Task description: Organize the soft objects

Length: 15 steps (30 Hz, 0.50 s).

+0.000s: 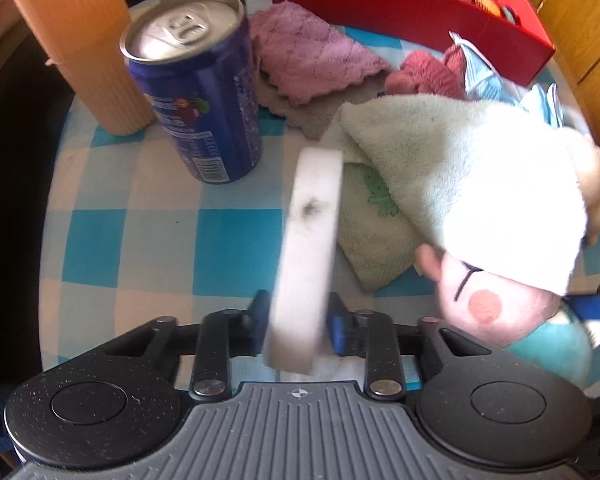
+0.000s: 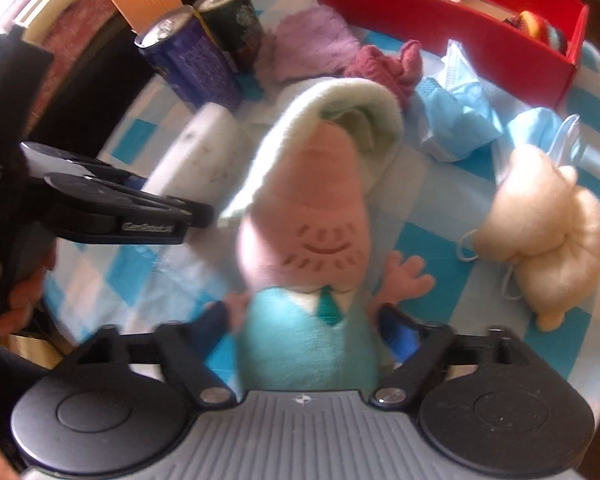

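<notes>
White sponge block clamped in left tool; pig plush clamped in right tool.

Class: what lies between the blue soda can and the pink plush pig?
The white sponge block, held in the left gripper, stands between blue can and pig; left wrist view.

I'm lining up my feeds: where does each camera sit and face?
Left wrist: behind the left gripper, shut on a white sponge block, facing blue can and red box.
Right wrist: behind the right gripper, shut on the pig plush; left gripper and hand show.
Shared: green towel, box, can.
</notes>
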### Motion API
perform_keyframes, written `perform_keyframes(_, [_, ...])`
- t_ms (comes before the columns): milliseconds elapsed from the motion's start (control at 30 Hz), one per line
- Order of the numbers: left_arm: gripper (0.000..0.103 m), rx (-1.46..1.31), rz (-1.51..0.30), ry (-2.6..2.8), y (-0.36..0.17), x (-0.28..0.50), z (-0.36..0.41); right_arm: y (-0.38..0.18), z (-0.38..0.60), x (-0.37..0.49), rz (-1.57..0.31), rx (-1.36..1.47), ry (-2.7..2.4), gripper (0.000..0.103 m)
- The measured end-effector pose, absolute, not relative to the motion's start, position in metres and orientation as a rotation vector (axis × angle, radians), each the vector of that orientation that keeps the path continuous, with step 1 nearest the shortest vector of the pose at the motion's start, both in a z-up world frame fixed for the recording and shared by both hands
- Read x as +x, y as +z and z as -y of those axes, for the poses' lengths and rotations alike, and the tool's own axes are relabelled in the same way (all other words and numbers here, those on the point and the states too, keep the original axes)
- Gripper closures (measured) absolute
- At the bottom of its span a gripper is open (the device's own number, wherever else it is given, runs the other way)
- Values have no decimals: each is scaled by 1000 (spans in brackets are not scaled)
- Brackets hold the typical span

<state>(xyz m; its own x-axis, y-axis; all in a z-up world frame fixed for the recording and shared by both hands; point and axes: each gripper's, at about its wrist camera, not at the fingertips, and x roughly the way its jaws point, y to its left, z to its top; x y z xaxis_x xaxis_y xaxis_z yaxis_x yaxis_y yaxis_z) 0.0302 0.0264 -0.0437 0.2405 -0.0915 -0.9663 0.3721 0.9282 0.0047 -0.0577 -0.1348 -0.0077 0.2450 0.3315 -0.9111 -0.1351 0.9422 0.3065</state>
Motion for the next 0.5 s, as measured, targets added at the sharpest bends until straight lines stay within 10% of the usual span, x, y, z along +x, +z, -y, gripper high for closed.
perform_keyframes(500, [82,177,-1227,-410,-5,3,-27,20,172,-116,-1225,468,358,57])
